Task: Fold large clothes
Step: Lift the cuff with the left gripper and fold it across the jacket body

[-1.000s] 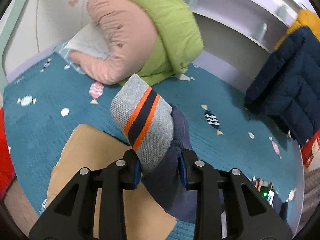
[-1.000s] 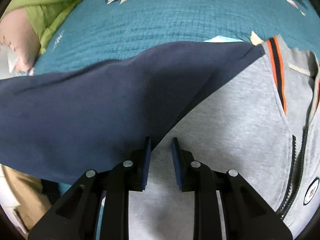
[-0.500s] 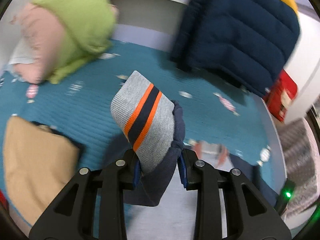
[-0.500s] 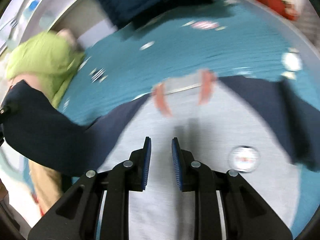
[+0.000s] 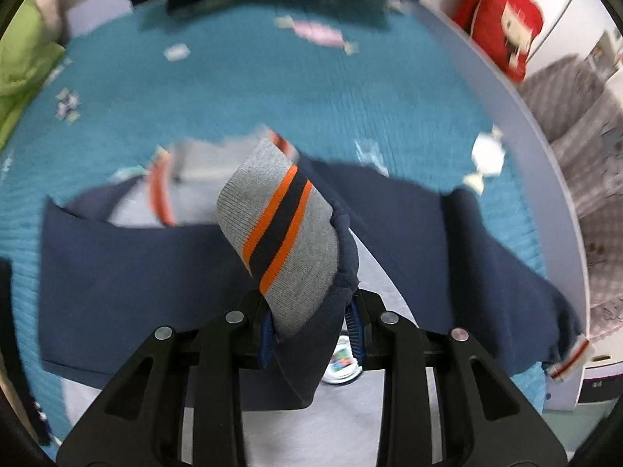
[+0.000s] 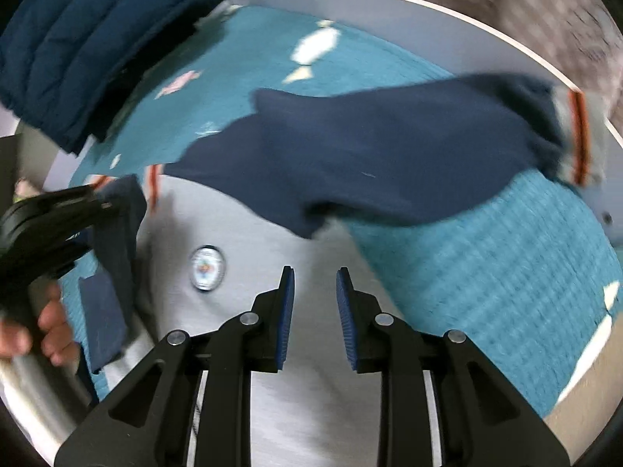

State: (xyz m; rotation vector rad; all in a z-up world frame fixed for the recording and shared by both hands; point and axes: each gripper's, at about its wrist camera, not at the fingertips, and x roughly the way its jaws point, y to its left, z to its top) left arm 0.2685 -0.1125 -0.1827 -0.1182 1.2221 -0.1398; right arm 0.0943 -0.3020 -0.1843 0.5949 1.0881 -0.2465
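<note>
Left tool (image 5: 309, 325): clenched on the sleeve end of the jacket, the cloth bunched tight between its blue pads; a hand (image 6: 46, 330) grips its handle at the left edge of the right wrist view.
Cuff (image 5: 284, 229): grey ribbed knit with two orange stripes around a navy one, standing up out of the left tool and leaning left.
Right tool (image 6: 313, 311): released and easing wider, blue pads apart, nothing between them, hovering over the grey chest panel.
Jacket (image 6: 272, 311): grey body with navy sleeves, lying spread on the bed; a round badge (image 6: 206, 268) sits on the grey chest just left of the right tool.
Held sleeve (image 5: 136, 272): navy, drawn across the grey front from the left side.
Other sleeve (image 6: 389, 155): navy, flung out to the far right, its striped cuff (image 6: 576, 136) reaching the bed's pale edge.
Collar (image 5: 159, 190): orange-trimmed, at the far end of the grey body.
Bed (image 5: 272, 85): teal quilted cover with small candy-shaped prints, under the whole garment.
Far end: a dark blue puffer coat (image 6: 78, 46) heaped at the bed's edge, well apart from the jacket.
Left margin: a green bundle (image 5: 19, 70), blurred.
Beyond the bed: a red bag (image 5: 502, 23) and grey checked fabric (image 5: 584, 155).
</note>
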